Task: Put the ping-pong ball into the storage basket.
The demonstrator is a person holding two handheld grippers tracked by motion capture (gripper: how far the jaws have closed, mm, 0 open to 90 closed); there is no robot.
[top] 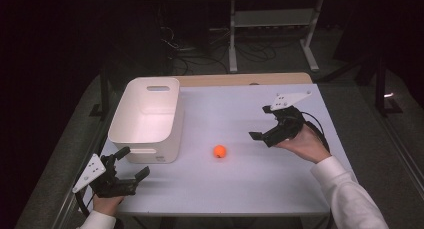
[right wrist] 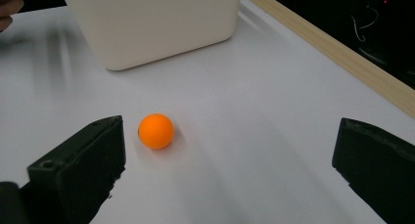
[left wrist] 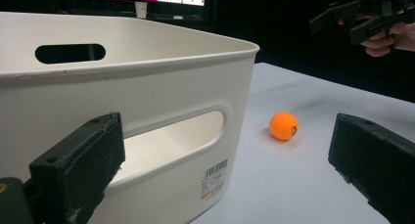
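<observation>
A small orange ball [top: 219,151] lies on the white table [top: 260,189], just right of a white plastic bin [top: 145,116] with handle slots. My left gripper [top: 133,162] is held open at the table's front left corner, close to the bin's near wall, with nothing between its jaws. From the left gripper view the ball [left wrist: 283,125] sits beyond the bin [left wrist: 147,87], between the spread jaws of the left gripper [left wrist: 227,150]. My right gripper [top: 258,122] hovers open to the right of the ball; in its own view the ball [right wrist: 155,131] lies near the left jaw of the right gripper [right wrist: 230,145].
A wooden strip [top: 240,79] runs along the table's far edge [right wrist: 333,53]. Behind the table stand a metal frame [top: 272,24] and loose cables on a dark floor. The bin [right wrist: 151,23] looks empty inside. Open table surface lies around the ball.
</observation>
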